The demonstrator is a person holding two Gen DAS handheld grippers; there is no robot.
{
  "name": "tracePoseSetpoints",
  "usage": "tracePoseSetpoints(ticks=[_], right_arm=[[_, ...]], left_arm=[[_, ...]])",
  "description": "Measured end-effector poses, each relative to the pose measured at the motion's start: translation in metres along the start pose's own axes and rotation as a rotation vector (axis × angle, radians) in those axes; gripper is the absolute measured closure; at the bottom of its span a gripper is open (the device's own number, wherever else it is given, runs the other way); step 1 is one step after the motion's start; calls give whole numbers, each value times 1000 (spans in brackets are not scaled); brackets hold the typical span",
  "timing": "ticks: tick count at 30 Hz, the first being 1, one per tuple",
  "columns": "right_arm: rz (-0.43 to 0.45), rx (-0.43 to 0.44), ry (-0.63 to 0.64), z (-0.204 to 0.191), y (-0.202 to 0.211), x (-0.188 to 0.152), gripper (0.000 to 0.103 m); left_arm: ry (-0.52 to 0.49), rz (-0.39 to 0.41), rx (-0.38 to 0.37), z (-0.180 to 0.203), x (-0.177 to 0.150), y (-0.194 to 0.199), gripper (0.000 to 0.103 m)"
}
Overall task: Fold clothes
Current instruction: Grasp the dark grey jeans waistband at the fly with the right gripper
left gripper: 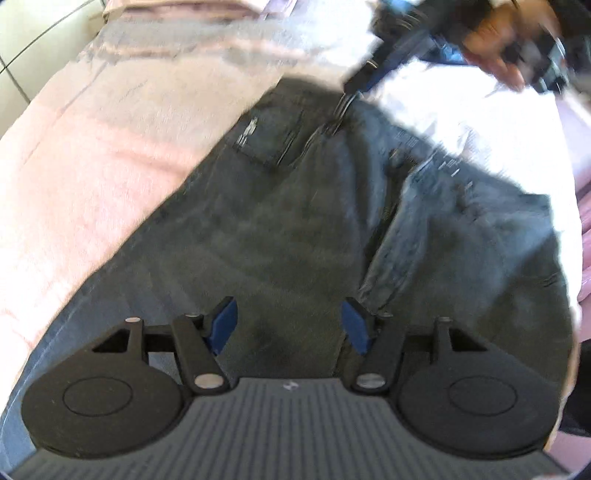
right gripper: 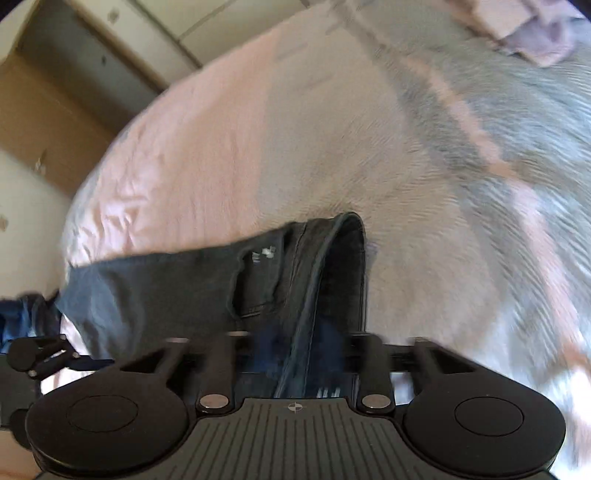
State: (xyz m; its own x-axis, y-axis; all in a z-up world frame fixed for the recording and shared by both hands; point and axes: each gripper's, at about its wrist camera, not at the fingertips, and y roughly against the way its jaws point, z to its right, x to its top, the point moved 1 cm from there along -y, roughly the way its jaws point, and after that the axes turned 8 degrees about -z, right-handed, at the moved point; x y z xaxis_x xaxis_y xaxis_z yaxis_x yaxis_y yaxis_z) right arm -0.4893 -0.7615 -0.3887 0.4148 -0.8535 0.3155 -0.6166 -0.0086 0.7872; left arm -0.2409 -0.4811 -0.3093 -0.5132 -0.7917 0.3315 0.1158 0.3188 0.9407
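Dark grey jeans (left gripper: 295,221) lie spread on a pink bedspread (left gripper: 92,166), waistband toward the far side. My left gripper (left gripper: 290,325) is open just above the jeans, blue pads (left gripper: 225,319) wide apart, nothing between them. My right gripper (left gripper: 354,85) shows at the far end of the jeans, at the waistband, held by a hand (left gripper: 502,40). In the right wrist view the jeans (right gripper: 184,288) run from between the right gripper's fingers (right gripper: 295,350) out to the left; the waistband fold (right gripper: 343,258) rises in front. The picture is blurred and the right fingertips are hidden by denim.
White cloth (left gripper: 461,122) lies under the jeans on the right. Folded pink fabric (left gripper: 184,11) sits at the bed's far end. A wooden cupboard (right gripper: 55,110) stands beyond the bed. The left gripper's body (right gripper: 33,358) shows at the lower left.
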Motion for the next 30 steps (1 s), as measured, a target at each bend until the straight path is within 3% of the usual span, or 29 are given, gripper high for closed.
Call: tracePoseSetpoints(ticks=[4,9,10,11,15,17,20,26,28,30], right_arm=[[-37,25,95,-16,18,-54,40],[-132,-87,388,-44,-13,-97,42],[-152,-107,423,-46,-21,-99,54],[-166,-131,435,-48,-26,-100,86],[-160,-107,369,-58,-5,-89,90],[-111,-54,351,-68,17,-80,91],[-56,-25,358,-76,22,-64,91],[-151,-130,337,-46,-29,-66,84],[-105,-140,346,-50,-22,-71,72],[-55,-161,329,-50,-16,-74,44]], left_arm=[[-51,68,-89,18,8,5,44],[-124,67,-117,41,15,-14,44],[-133,62,-118,43,15,-14,44],[-141,57,-118,45,15,-14,44],[-137,93,-104,45,14,-4,44],[-112,110,-84,38,13,1,43],[-44,91,-66,28,15,-6,41],[-40,14,-47,31,18,-47,41],[-42,9,-49,32,19,-52,41],[-39,8,-52,30,18,-54,41]])
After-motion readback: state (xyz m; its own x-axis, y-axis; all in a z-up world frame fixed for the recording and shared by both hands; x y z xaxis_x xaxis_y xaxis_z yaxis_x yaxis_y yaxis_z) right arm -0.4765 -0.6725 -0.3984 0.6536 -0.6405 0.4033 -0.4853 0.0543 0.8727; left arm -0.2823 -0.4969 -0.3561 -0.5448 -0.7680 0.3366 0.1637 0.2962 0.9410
